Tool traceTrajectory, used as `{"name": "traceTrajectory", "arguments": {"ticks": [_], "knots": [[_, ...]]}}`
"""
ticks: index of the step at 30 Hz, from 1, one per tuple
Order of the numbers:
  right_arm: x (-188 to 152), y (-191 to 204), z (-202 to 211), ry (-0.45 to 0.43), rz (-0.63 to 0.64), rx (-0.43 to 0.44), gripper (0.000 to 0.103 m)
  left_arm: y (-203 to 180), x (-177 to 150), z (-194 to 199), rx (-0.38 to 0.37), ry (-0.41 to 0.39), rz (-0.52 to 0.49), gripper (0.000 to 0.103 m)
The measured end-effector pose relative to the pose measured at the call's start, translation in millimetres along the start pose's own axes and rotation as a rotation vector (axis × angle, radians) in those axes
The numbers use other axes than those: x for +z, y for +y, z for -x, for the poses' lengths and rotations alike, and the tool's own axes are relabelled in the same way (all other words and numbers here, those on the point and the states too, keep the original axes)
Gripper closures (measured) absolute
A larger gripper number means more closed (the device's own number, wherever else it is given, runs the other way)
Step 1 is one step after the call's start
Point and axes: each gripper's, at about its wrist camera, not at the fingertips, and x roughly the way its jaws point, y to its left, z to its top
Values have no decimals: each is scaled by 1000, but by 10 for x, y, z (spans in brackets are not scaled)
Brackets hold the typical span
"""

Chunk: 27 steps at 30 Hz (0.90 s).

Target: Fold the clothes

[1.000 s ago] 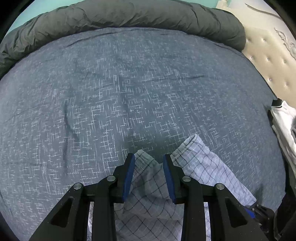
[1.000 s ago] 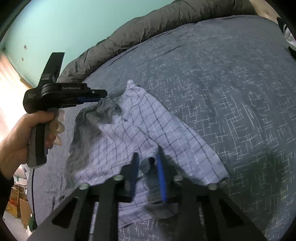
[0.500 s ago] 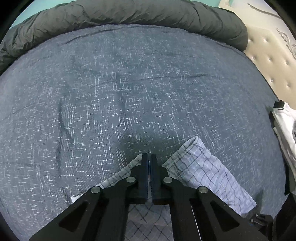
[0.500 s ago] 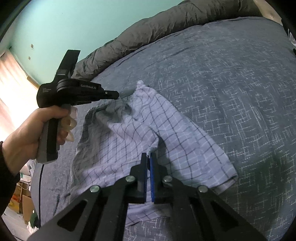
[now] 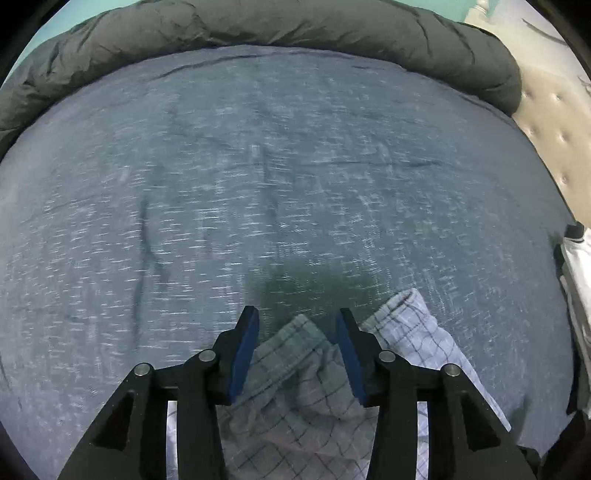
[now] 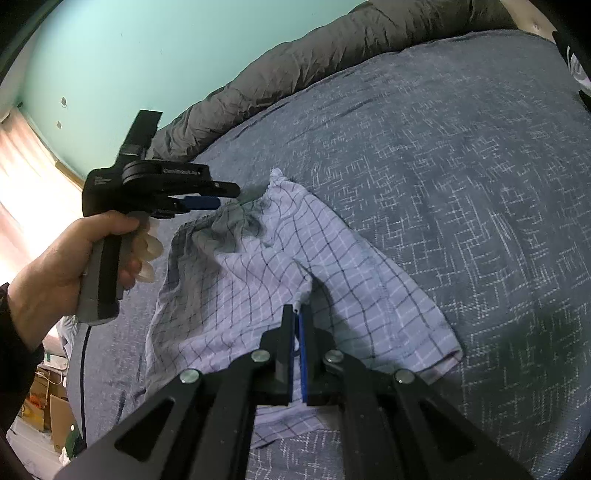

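Right wrist view: right tongs [image 6: 297, 314] pinch the shorts [image 6: 332, 266] at the crotch; left tongs [image 6: 221, 195], just opened, hover empty over the waistband.

grey duvet [image 5: 295, 26], teal wall [image 6: 147, 48], tufted headboard [image 5: 550, 122]

- The near part of the checked shorts [image 5: 295, 417] is hidden behind the left gripper [image 5: 297, 317] at the lower edge of the left wrist frame.
- The bedspread [image 5: 258, 184] is blurred there.
- A white garment [image 5: 580, 266] is cut off at the right edge.
- The lettering on the gripper body [image 6: 181, 171] cannot be read.
- The boxes [image 6: 48, 402] at lower left are cropped.
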Motion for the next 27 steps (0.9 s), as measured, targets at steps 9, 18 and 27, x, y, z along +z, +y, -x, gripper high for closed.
{"name": "traceTrajectory", "arguments": {"ticks": [9, 18, 27], "knots": [[2, -35, 2, -1, -6, -1, 101, -24, -15, -68, 4, -3, -39, 91], [-58, -62, 189, -24, -27, 18, 101, 16, 1, 338, -42, -95, -51, 96], [-35, -148, 493, -81, -47, 7, 101, -306, 116, 477, -87, -120, -88, 96]]}}
